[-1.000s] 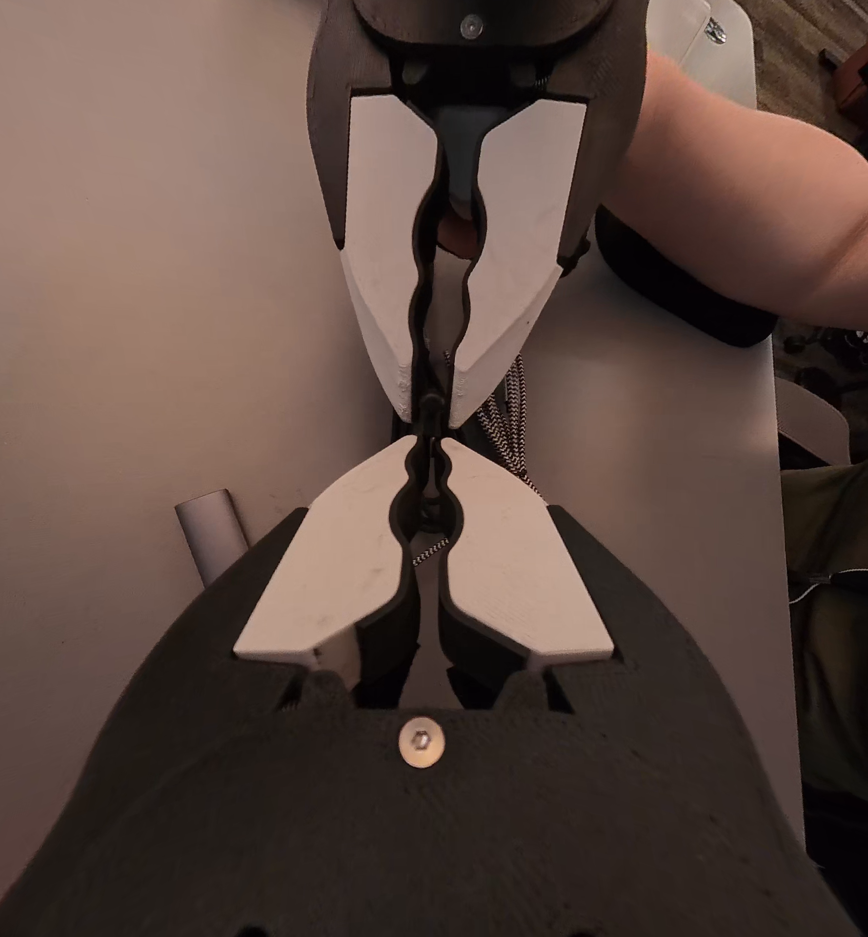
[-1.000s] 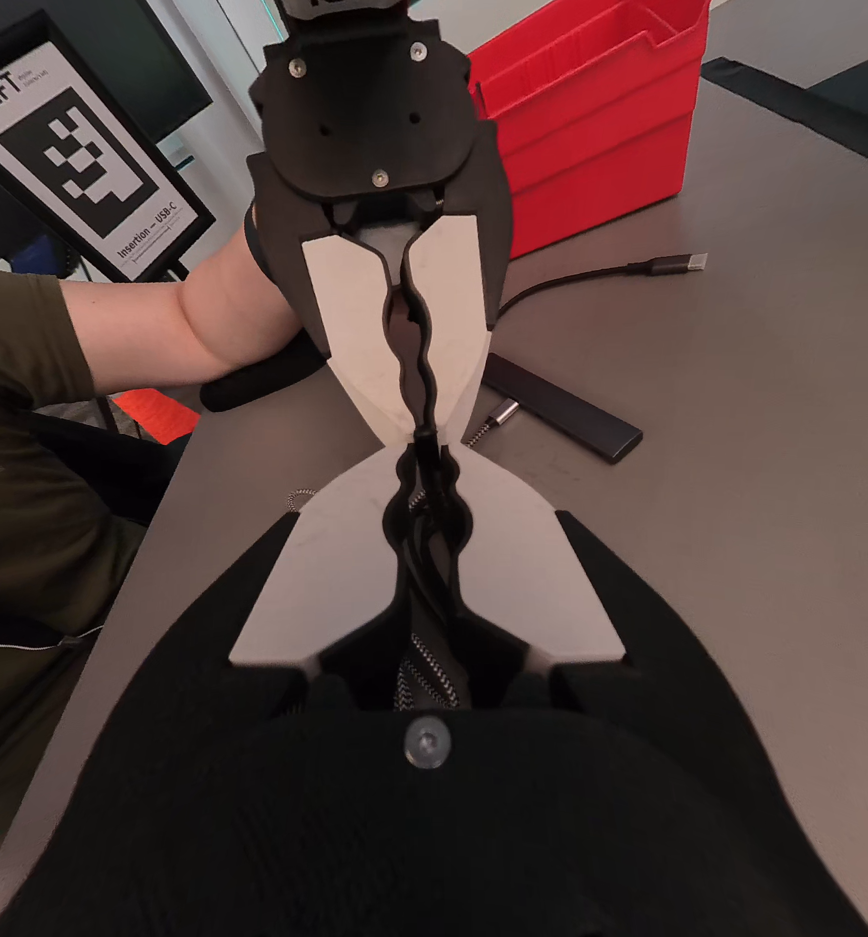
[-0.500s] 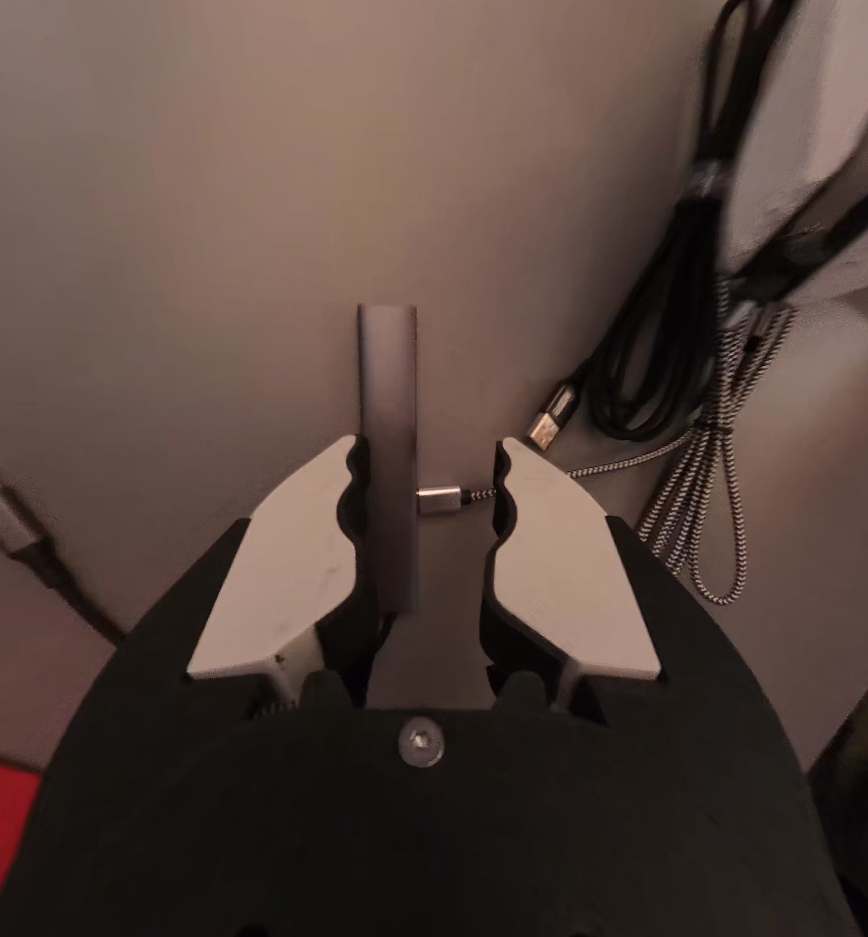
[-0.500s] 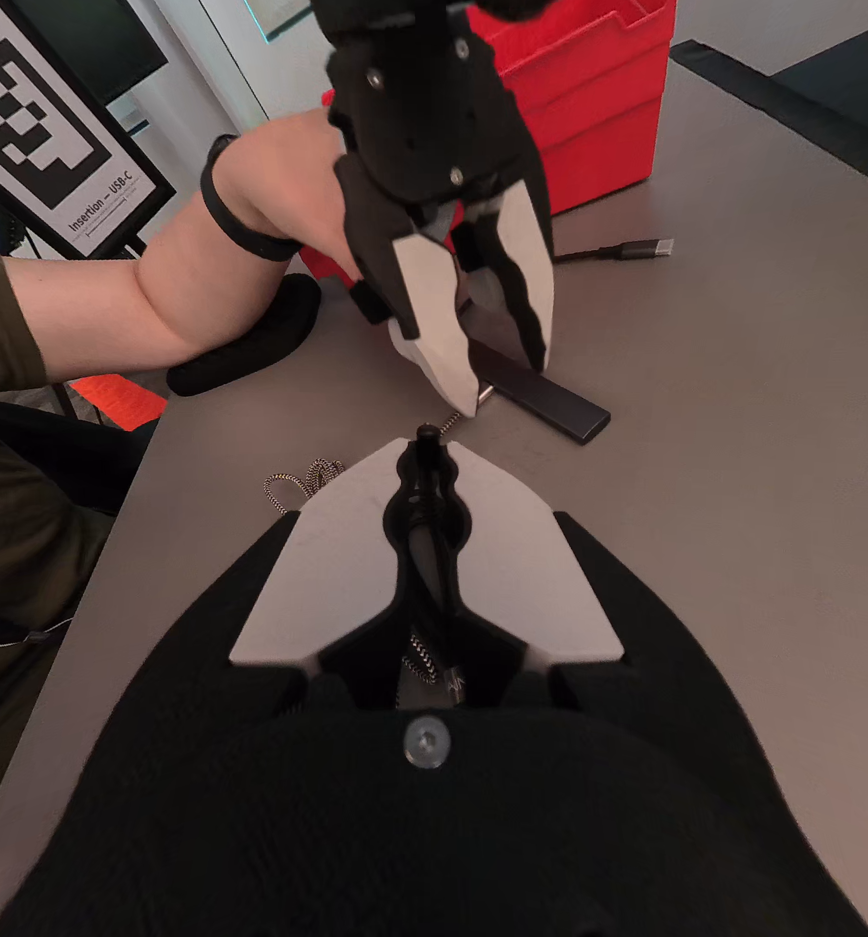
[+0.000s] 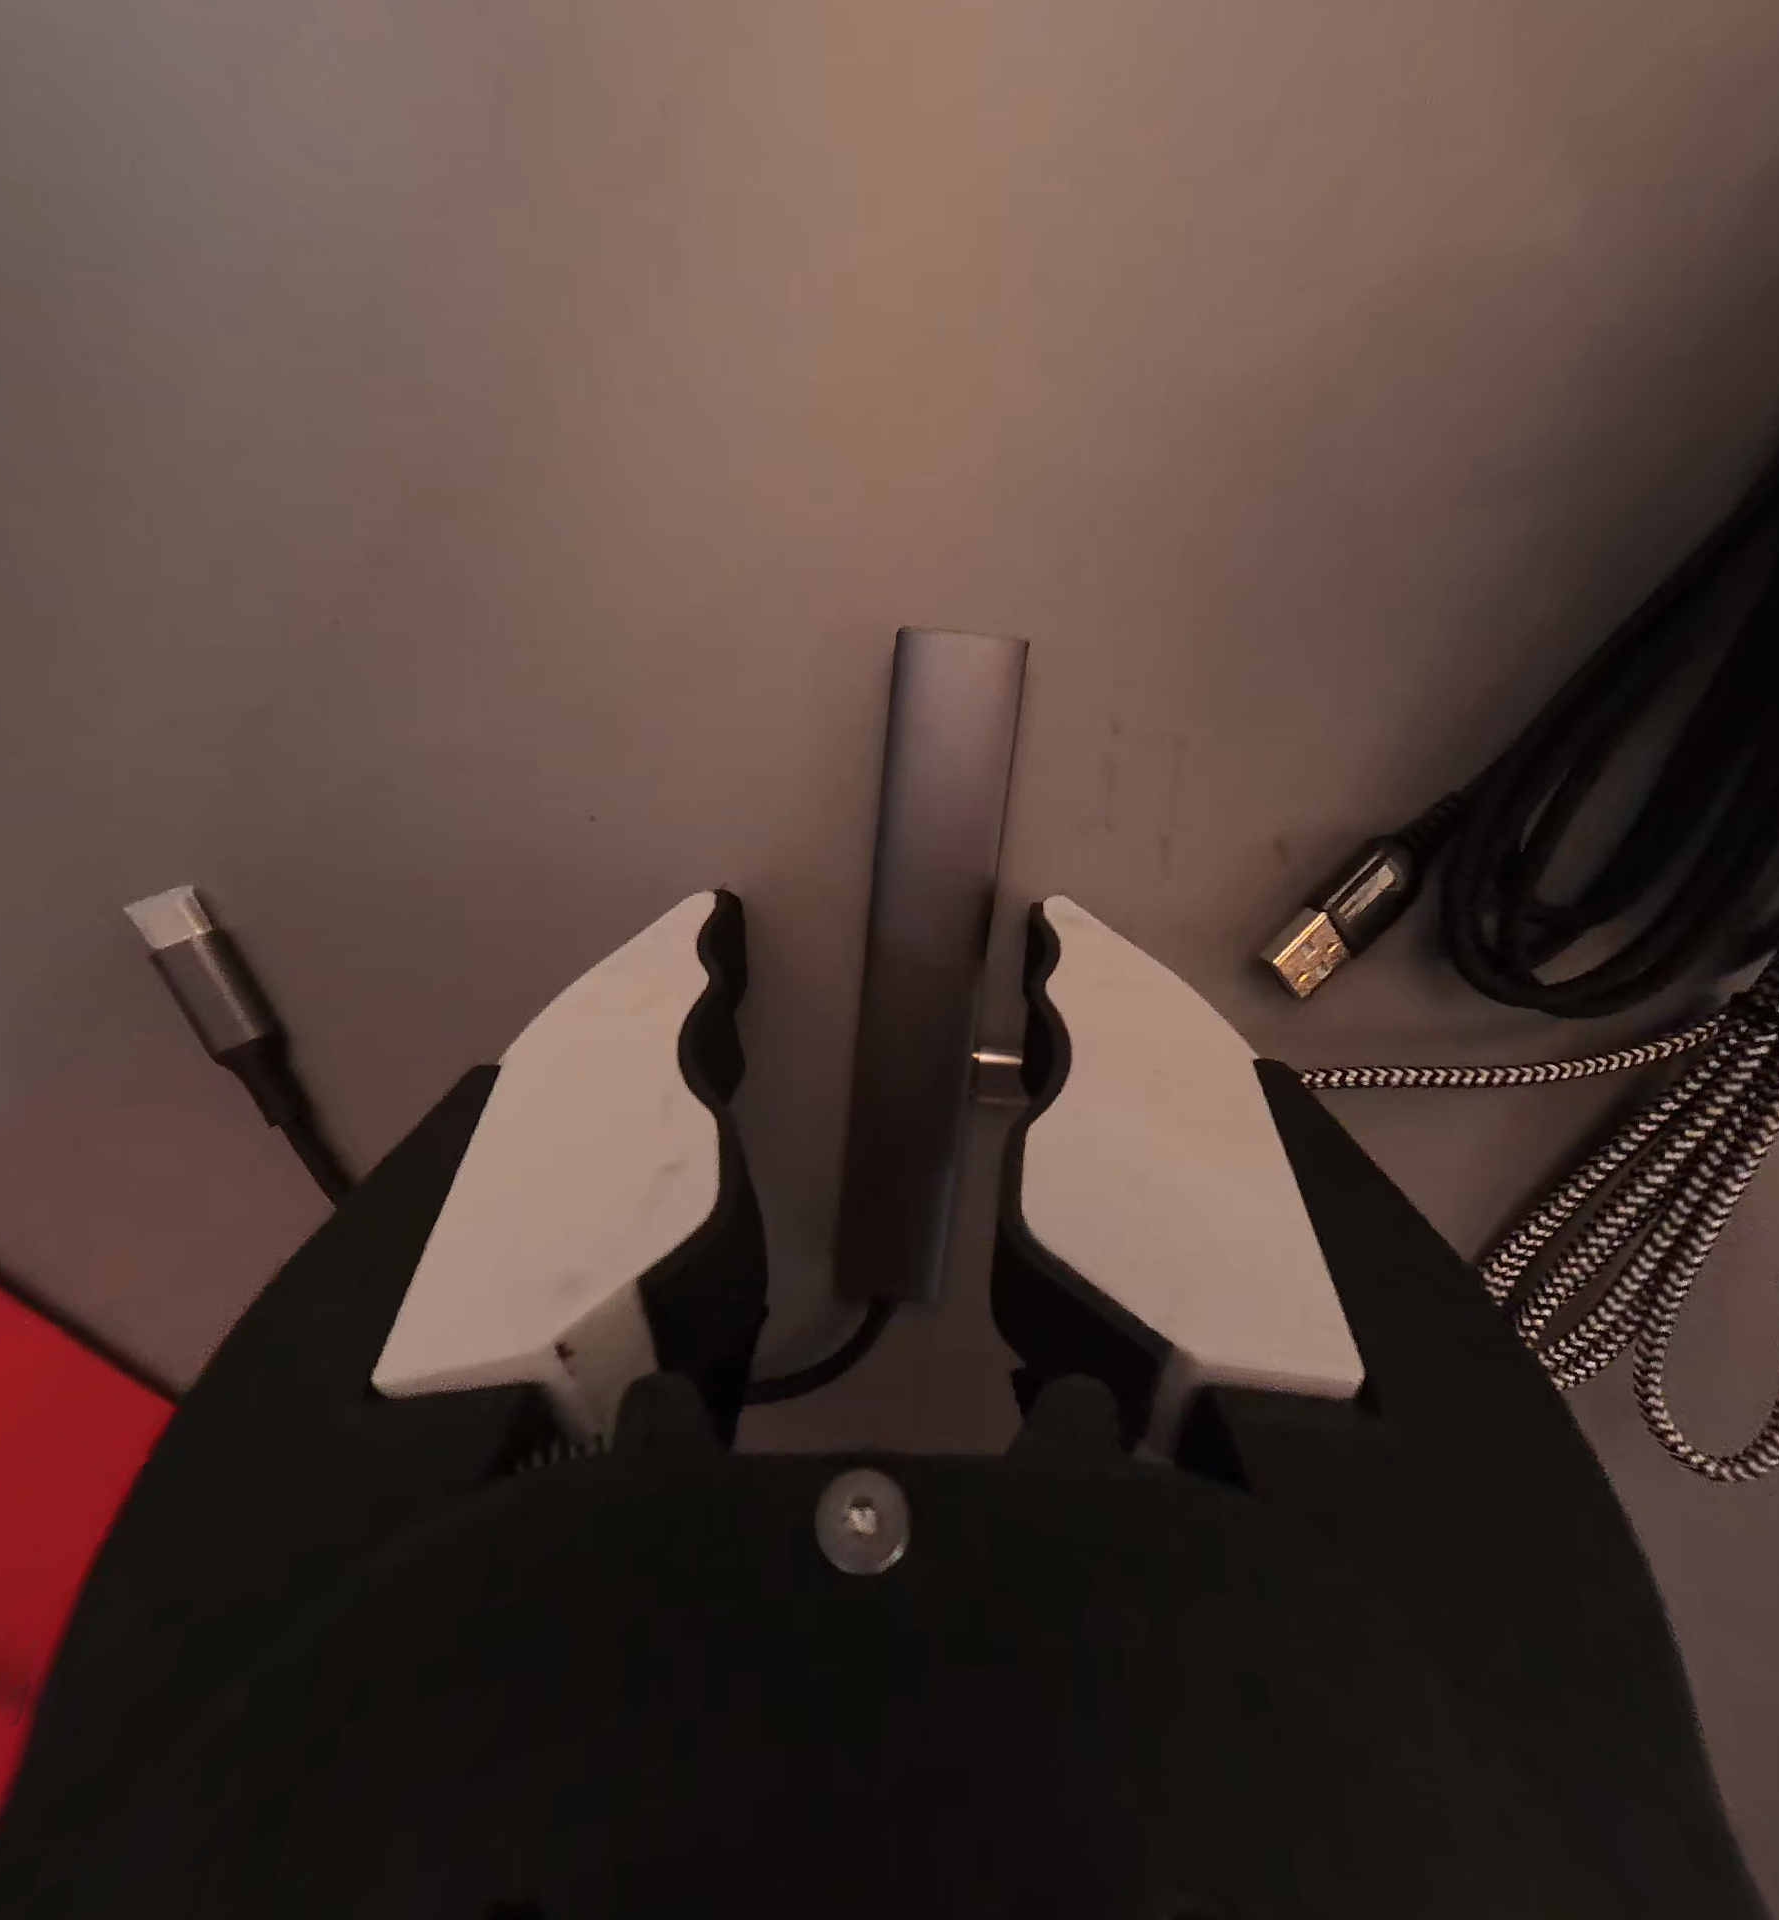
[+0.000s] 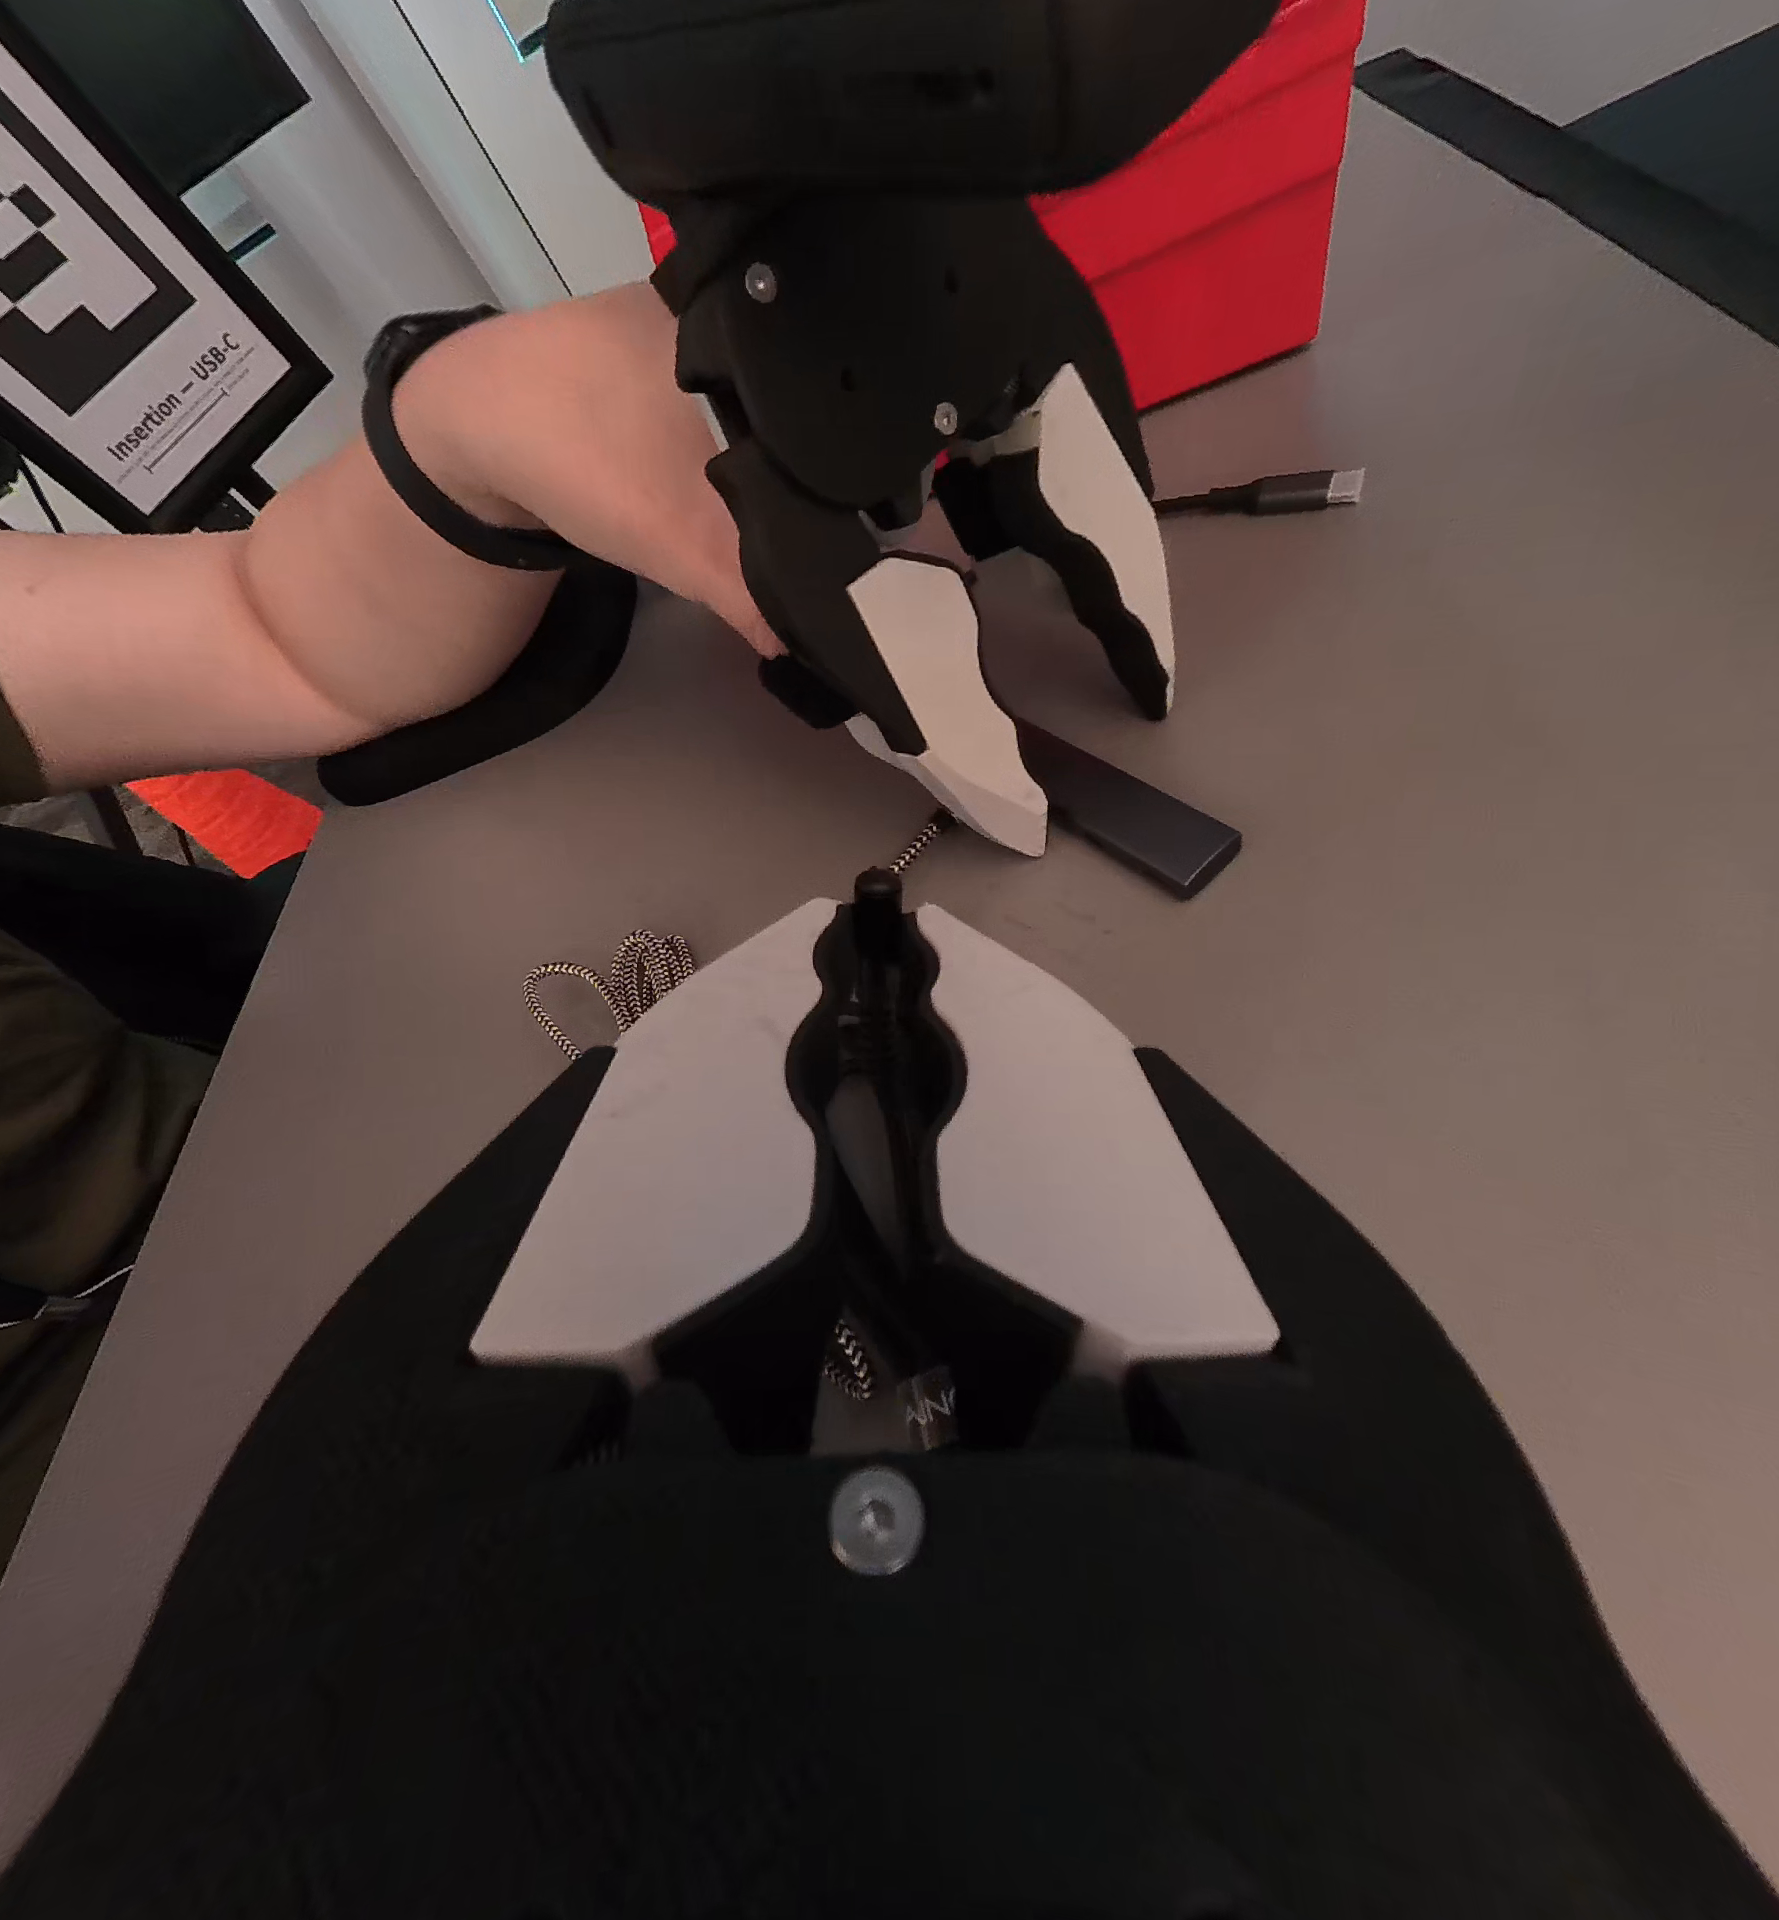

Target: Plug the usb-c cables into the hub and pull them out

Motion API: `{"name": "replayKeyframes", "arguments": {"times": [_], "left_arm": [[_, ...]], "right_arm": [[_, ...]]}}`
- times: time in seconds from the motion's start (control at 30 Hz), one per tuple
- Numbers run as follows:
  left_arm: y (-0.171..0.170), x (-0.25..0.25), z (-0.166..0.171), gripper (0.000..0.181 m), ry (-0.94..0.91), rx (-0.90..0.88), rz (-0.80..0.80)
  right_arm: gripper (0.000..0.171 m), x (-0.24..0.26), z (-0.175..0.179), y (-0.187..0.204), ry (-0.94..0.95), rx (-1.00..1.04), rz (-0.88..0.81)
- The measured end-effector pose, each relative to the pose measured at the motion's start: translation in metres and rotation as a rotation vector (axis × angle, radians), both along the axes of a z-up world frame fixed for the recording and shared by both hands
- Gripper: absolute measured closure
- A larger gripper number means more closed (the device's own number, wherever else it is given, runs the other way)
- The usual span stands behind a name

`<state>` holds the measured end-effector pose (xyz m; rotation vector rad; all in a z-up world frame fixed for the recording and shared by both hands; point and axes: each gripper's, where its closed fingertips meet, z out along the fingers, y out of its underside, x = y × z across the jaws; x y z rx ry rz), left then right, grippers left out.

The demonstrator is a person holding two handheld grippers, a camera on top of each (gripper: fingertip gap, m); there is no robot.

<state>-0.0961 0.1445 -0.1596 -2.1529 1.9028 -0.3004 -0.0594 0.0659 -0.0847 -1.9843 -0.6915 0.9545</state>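
Slim dark-grey metal hub (image 5: 932,935) flat on the grey table (image 5: 552,416); left gripper (image 5: 880,914) spread, straddling it without touching. Braided black-and-white cable's plug (image 5: 994,1065) sits at hub's right side. Right gripper (image 6: 877,914) pinched on a black cable bundle (image 6: 869,1101). Bracing step, probably; next: clamp hub.

You can see a dark grey hub (image 5: 932,935) on your grey table (image 5: 449,468). One cable (image 5: 1633,1174) has a black and white zigzag pattern. Another cable (image 5: 1643,727) is plain black. The bin (image 6: 1207,239) is bright red. Your gripper fingers (image 5: 594,1122) are white with black edges.
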Motion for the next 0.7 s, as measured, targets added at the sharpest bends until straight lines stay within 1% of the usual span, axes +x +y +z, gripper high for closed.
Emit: {"name": "replayKeyframes", "arguments": {"times": [0.13,0.2,0.3,0.4,0.47,0.57,0.63,0.7], "left_arm": [[0.000,0.000,0.000,0.130,-0.013,0.002,-0.019],[-0.006,0.000,0.001,0.160,-0.011,-0.014,-0.085],[-0.007,0.000,0.001,0.160,0.018,0.027,-0.128],[0.001,-0.001,0.008,0.160,0.041,0.154,-0.155],[0.002,0.008,0.029,0.160,-0.066,0.185,-0.138],[-0.007,0.021,0.072,0.160,-0.282,0.176,-0.135],[-0.025,0.029,0.103,0.160,-0.431,0.163,-0.196],[-0.046,0.037,0.129,0.160,-0.578,0.158,-0.244]], "right_arm": [[0.162,-0.001,-0.002,0.000,-0.011,-0.004,0.004],[0.162,-0.001,-0.003,0.000,-0.015,-0.008,0.004],[0.162,0.002,-0.005,0.001,-0.014,-0.016,-0.008],[0.162,0.007,-0.004,0.003,-0.006,-0.018,-0.037],[0.162,0.015,-0.002,0.008,-0.008,-0.014,-0.083],[0.162,0.030,0.000,0.019,-0.001,-0.027,-0.200],[0.162,0.037,0.003,0.025,0.003,-0.033,-0.265],[0.162,0.034,0.009,0.027,0.013,-0.030,-0.292]]}}
